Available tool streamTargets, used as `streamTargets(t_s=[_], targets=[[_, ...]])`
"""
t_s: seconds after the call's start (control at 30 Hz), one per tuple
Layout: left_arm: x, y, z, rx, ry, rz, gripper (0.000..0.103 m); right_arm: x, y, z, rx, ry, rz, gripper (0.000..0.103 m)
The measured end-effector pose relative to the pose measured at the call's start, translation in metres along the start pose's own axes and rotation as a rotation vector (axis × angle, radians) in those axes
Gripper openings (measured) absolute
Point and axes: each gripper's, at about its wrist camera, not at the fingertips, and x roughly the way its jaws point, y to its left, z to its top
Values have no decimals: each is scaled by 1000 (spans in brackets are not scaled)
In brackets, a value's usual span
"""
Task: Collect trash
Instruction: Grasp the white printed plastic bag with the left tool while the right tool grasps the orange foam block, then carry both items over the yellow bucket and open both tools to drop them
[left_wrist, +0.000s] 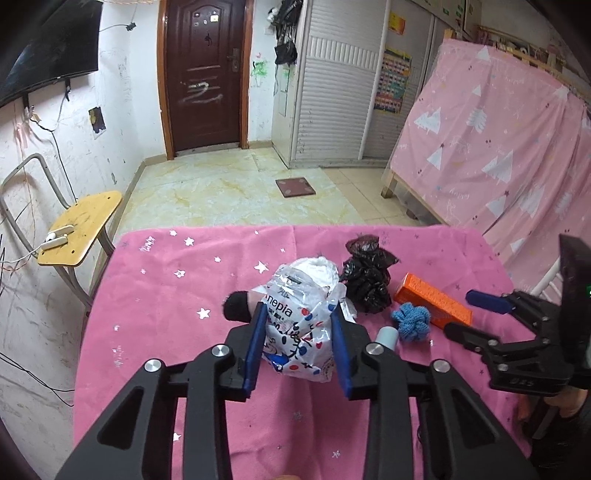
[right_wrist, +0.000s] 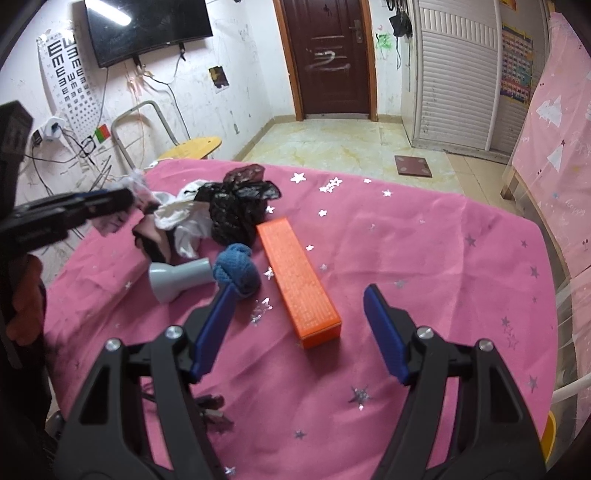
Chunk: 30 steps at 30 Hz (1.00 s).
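The left gripper (left_wrist: 298, 338) is nearest in the left wrist view, and its two blue pads press from both sides on a crumpled printed plastic bag (left_wrist: 301, 332) with the word "nepia" on it. So these jaws are closed on the bag. The bag sits on the pink star cloth (left_wrist: 166, 295) that covers the table. Just left of the bag a small black fuzzy thing (left_wrist: 238, 306) touches it; what it is I cannot tell.

In the right wrist view the right gripper (right_wrist: 301, 332) hangs over the near part of the cloth with its jaws wide apart and nothing between the pads. The near end of the orange box (right_wrist: 297, 282) lies between the two fingers, not touching them. Left of the box there is a blue knitted ball (right_wrist: 236, 271), which touches a grey funnel-shaped piece (right_wrist: 177, 278) lying on its side. The left finger tip of this gripper is just beside the ball.

Farther on the cloth a crumpled black plastic bag (right_wrist: 236, 210) lies near the far end of the box, and white crumpled material (right_wrist: 184, 221) is on its left.

Beyond the table, on the left, a yellow chair (left_wrist: 85, 229) stands by the wall, and a dark brown door (left_wrist: 205, 74) is at the far end of the room
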Motion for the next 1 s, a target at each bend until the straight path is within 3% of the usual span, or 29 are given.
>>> streamTargets(t_s=[0.2,0.5,1.0], targets=[[-23,1,5,-7,-46,1,26,11,-2,0,-6,29,-15,69],[-36,3,5,-22,-59,9,26,20,7,0,-57,64,-67,22],[-73,-16,6,-6,-128,42,26,-34,-4,-6,-30,-61,-80,22]])
